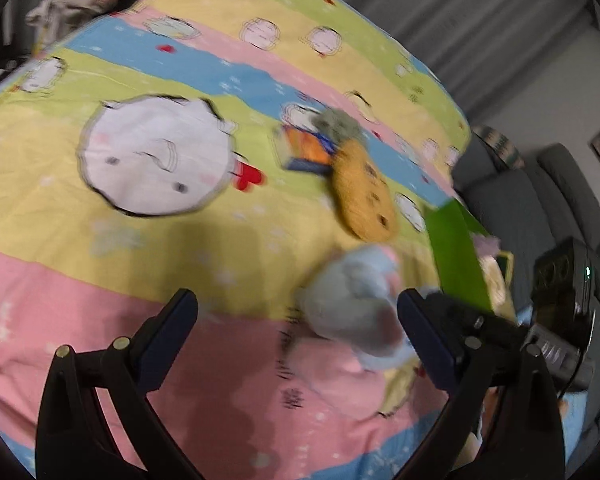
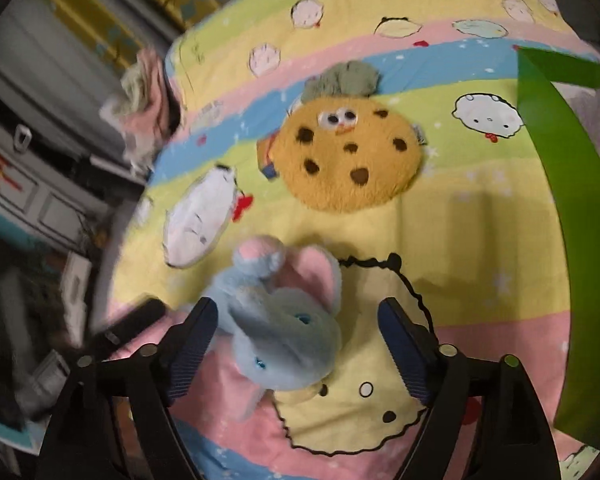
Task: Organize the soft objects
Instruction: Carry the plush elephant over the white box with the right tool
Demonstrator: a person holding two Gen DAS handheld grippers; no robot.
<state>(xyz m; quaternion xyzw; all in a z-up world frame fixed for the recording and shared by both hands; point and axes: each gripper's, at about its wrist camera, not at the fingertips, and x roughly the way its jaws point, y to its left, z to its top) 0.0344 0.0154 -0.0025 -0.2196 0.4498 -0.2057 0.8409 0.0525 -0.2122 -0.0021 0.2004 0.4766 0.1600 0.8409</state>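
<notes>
A light blue plush elephant [image 2: 280,332] with pink ears lies on the striped cartoon bedspread [image 2: 480,248]. My right gripper [image 2: 296,344] is open, its jaws on either side of the elephant, not closed on it. A round yellow cookie plush [image 2: 348,156] with a green tuft lies beyond it. In the left wrist view my left gripper [image 1: 300,336] is open and empty above the bedspread [image 1: 100,280]; the elephant [image 1: 352,308] lies near its right finger, and the cookie plush [image 1: 362,192] is farther off.
A green box [image 2: 552,200] stands at the right edge of the bed, also in the left wrist view [image 1: 456,252]. A small orange and blue book [image 1: 304,152] lies by the cookie plush. Crumpled pink cloth [image 2: 144,100] sits at the bed's far left corner. A grey sofa [image 1: 540,200] stands beyond the bed.
</notes>
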